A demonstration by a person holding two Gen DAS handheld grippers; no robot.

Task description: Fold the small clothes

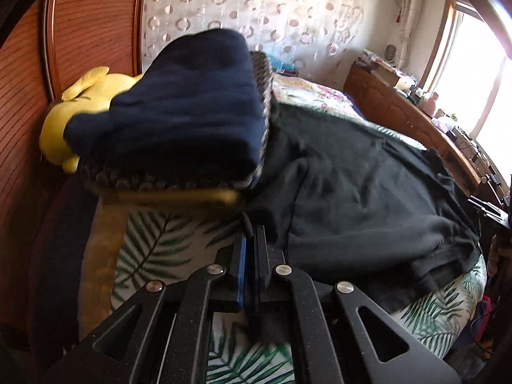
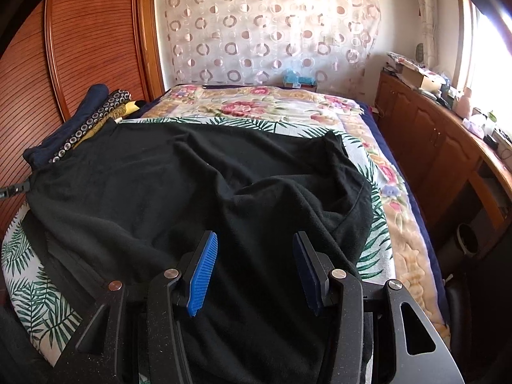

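Left wrist view first: left tongs (image 1: 251, 240) pressed together, looks like pinching an edge of the black garment (image 1: 368, 204), though can't quite make out the cloth between the pads. Garment spread rumpled over the palm-leaf sheet (image 1: 150, 249) on the bed. Right ahead and close, a stack of folded clothes (image 1: 179, 118), navy on top with a patterned layer and a yellowish one under it, blurry, blocking most of the far left. Behind that, a yellow plush toy (image 1: 76, 102) against the wooden wardrobe door (image 1: 86, 25). Circle-pattern curtain (image 1: 256, 9) on the far wall, cluttered desk (image 1: 432, 128) along the window side. Right wrist view now: right tongs (image 2: 256, 268) spread apart, blue pads on either side of the black garment (image 2: 179, 172), nothing pinched, hovering over the near edge. Same stack of folded clothes (image 2: 83, 121) at the left edge of the bed, touching the garment's far corner. Floral blanket (image 2: 256, 102) beyond, bare of clothes. A bit of the left tongs' black frame (image 2: 14, 188) poking in at the left edge.
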